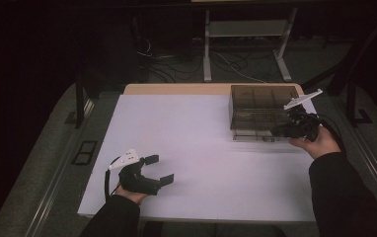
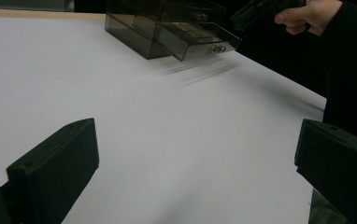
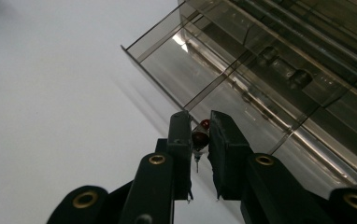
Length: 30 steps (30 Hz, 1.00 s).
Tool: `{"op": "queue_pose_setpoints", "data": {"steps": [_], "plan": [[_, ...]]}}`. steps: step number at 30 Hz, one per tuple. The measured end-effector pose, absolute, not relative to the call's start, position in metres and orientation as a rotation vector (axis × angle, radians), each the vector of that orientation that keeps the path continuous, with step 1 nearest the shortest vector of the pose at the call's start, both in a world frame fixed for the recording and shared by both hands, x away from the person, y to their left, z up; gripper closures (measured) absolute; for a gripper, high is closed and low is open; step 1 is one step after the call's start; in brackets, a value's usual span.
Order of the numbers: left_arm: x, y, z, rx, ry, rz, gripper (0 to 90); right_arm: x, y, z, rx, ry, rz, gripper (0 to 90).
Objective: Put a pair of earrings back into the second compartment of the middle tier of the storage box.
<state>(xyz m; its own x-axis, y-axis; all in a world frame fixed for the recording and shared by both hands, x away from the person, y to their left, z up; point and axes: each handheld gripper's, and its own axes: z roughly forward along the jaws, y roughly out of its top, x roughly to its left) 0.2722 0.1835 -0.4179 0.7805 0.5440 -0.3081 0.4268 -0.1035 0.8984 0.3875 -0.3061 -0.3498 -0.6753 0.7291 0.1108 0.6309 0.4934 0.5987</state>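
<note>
Right gripper (image 3: pixel 199 135) nearly shut, jaws pinching a small dark-red knob (image 3: pixel 201 132) with a thin metal stem hanging below it. The knob sits on the front of a smoky transparent drawer (image 3: pixel 204 74), which sticks out of a dark clear-plastic organizer box (image 1: pixel 260 111) just ahead of the jaws. Dividers visible through the box walls. In the high view the right gripper (image 1: pixel 295 129) sits at the box's front right edge, hand behind it.

Left gripper (image 1: pixel 156 170) wide open, jaws far apart, holding nothing, hovering over bare white tabletop (image 1: pixel 196 143). Box well apart from it, ahead and to its right. In the left gripper view the drawer (image 2: pixel 200 39) juts from the box front.
</note>
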Motion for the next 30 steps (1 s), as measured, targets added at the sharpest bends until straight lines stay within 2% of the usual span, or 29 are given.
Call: {"op": "queue_pose_setpoints", "data": {"steps": [30], "plan": [[0.273, 0.183, -0.418, 1.732, 0.759, 0.113, 0.0, 0.42, -0.305, -0.376, 1.303, 2.493, 0.973, 77.7]]}}
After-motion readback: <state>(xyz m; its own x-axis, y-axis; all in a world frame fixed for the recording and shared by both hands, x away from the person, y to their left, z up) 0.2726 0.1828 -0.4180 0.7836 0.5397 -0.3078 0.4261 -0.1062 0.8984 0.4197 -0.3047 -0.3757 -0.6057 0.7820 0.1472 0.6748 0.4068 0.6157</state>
